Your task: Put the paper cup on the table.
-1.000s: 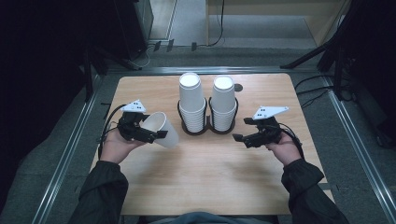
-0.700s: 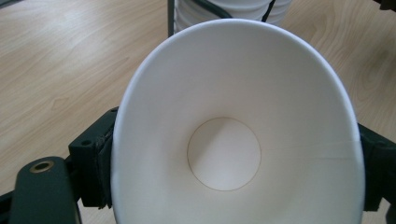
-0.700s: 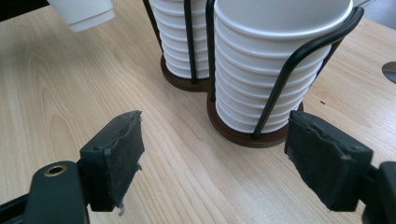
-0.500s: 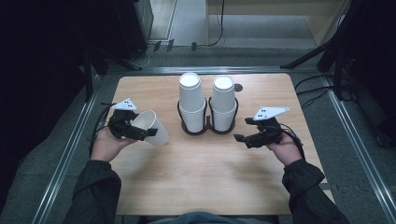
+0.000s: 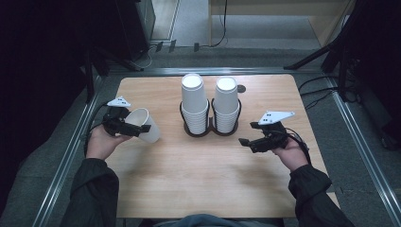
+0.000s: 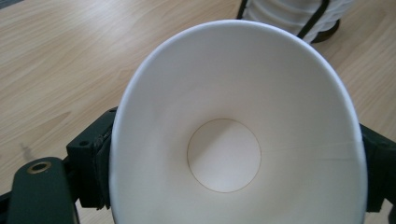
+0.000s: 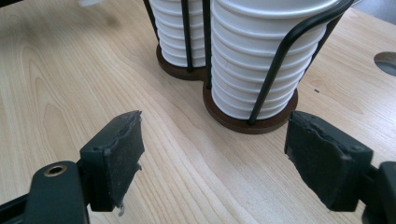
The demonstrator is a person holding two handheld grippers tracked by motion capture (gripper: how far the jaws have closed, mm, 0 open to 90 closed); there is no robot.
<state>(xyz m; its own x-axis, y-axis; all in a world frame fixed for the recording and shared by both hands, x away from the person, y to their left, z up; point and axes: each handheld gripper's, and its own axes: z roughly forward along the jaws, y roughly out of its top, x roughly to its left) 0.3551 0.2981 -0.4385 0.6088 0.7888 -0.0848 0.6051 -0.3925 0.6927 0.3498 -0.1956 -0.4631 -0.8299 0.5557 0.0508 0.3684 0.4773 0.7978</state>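
Note:
My left gripper (image 5: 141,128) is shut on a white paper cup (image 5: 150,135) at the table's left, holding it tilted on its side above the wood. In the left gripper view the cup's (image 6: 233,140) open mouth faces the camera, squeezed oval between the jaws of the gripper (image 6: 236,191). Two stacks of white cups, the left stack (image 5: 195,101) and the right stack (image 5: 226,101), stand upside down in a black wire holder (image 5: 210,133) at the table's middle. My right gripper (image 5: 247,140) stays open to the right of the holder, apart from it. The right gripper (image 7: 217,158) faces the near stack (image 7: 261,60).
The wooden table (image 5: 189,179) has a round hole (image 5: 241,88) behind the right stack. Metal rails (image 5: 61,165) run along both sides, and cables (image 5: 326,90) lie at the right. Bare wood spreads in front of the holder.
My left gripper has carried the cup a little left, away from the holder. The right gripper has barely moved.

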